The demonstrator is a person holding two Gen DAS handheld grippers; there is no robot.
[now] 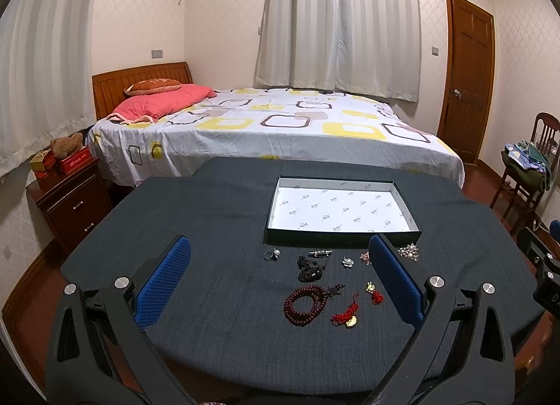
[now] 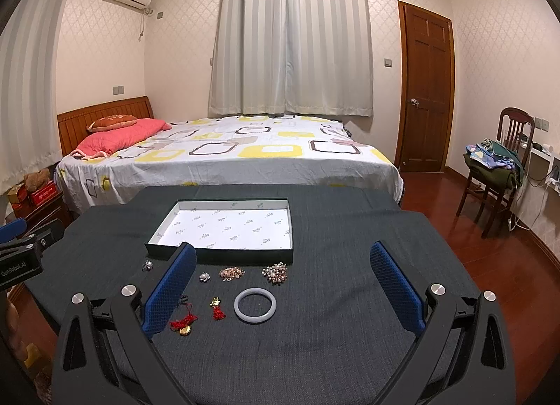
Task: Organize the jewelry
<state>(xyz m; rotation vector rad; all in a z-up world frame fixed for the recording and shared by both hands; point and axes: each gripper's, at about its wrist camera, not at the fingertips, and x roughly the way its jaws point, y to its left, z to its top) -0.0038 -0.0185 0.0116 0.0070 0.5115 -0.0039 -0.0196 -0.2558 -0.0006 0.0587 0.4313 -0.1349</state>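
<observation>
Jewelry pieces [image 1: 308, 304] lie scattered on dark cloth, ahead of both wide-open, empty grippers: left gripper [image 1: 280, 282], right gripper [image 2: 283, 286]. Shallow box [image 2: 168, 247] sits beyond.

Shallow dark box [image 1: 341, 233], white printed lining, is seen open and empty at frame centre, on the dark cloth. Just below its front wall a row is laid out: pearl ring [image 1: 272, 254], small dark clasp [image 1: 319, 254], flower brooch [image 2: 204, 277], pink bead cluster [image 2: 231, 272], pearl cluster [image 2: 275, 272]. Lower in frame: dark carved pendant [image 1: 309, 270], coiled dark red bead string [image 1: 305, 304], red-tasselled gold charm [image 2: 183, 325], smaller red-and-gold charm [image 2: 217, 308], pale bangle [image 2: 255, 305] lying flat. All pieces are apart.
</observation>
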